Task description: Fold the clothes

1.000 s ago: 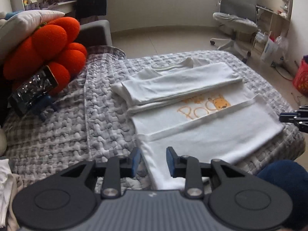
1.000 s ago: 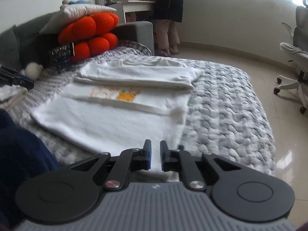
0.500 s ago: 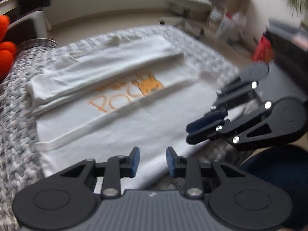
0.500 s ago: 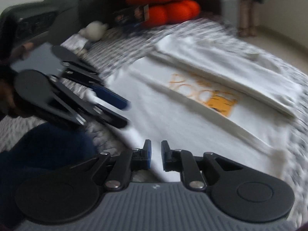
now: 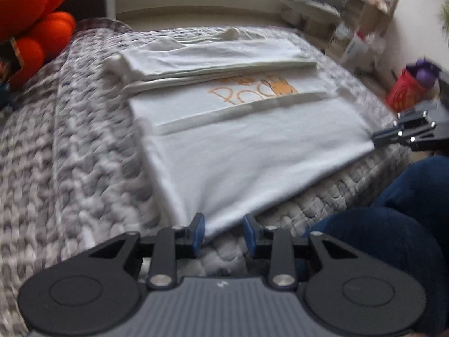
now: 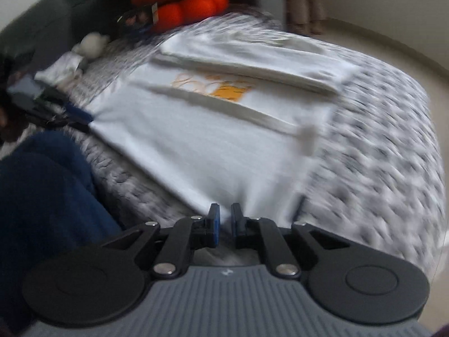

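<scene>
A white shirt [image 5: 252,151] lies flat on a bed covered by a grey knitted blanket [image 5: 70,154]. Both long sides are already folded inward, and an orange print [image 5: 252,90] shows in the strip between the flaps. The near hem reaches the bed's edge, beside a knee in dark blue trousers [image 5: 378,238].

The left tool [image 5: 221,236] is held at one near corner of the shirt, its blue pads apart, with the corner lying in the gap but not pressed. The right tool [image 6: 224,219] is held at the other near corner; its jaws have just been closing and a narrow slit is left between them. Whether cloth is pinched there cannot be told, as the view is blurred.

Several failures are judged possible from here:

- Only the top flap may be caught by either tool, so that the folded sides are opened when the hem is lifted.
- The blanket may be gripped along with the shirt, since the corners lie tight on its bumpy knit, and it would then be dragged up.
- If one corner is held and the other is missed, the fold would be skewed and the far stack [image 5: 213,56] of sleeves disturbed.
- The hem may be slid off the bed's edge if it is pulled toward the knee
</scene>
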Demonstrator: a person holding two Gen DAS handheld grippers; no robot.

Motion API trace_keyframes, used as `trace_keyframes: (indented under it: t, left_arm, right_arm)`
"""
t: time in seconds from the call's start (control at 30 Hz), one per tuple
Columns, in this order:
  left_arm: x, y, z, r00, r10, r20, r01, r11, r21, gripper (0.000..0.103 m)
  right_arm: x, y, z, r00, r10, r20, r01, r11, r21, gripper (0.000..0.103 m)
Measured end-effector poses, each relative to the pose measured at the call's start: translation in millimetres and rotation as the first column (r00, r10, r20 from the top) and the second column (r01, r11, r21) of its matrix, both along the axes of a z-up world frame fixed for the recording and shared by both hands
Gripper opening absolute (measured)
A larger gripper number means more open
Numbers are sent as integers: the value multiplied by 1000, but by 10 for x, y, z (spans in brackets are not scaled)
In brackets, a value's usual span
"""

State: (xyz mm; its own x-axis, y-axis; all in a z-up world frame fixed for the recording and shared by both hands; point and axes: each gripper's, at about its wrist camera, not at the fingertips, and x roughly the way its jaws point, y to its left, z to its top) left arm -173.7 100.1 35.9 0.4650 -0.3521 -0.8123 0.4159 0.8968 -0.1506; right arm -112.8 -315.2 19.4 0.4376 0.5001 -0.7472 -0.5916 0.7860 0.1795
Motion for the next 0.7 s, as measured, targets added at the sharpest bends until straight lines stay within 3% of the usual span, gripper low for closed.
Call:
trace_keyframes:
  t: [0.17, 0.23, 0.3, 0.37, 0.47, 0.7]
  left_arm:
    - [-37, 52, -4, 1000, -4, 17, 4, 1000, 0, 30]
    - [-67, 69, 21, 999, -12, 35, 12, 1000, 10, 30]
    - [-114, 87, 71, 997, -27, 68, 25, 999, 38, 31]
    - [-162, 105, 121, 994, -43, 100, 37, 997, 67, 37]
    - [-222, 132, 140, 987, -77, 142, 54, 986, 157, 38]
    - [-301, 78, 201, 964, -141, 224, 92, 973, 213, 38]
  right_arm:
    - [-106, -82, 58, 998, -48, 42, 48, 999, -14, 10]
    - [-171, -34, 104, 996, -42, 75, 44, 998, -33, 20]
    - [-242, 15, 148, 993, -26, 116, 32, 998, -53, 24]
    - [-290, 41, 162, 989, -5, 147, 15, 998, -68, 34]
    - [-333, 84, 148, 984, 38, 173, -23, 996, -89, 36]
    - [-343, 190, 137, 977, 105, 186, -88, 991, -99, 39]
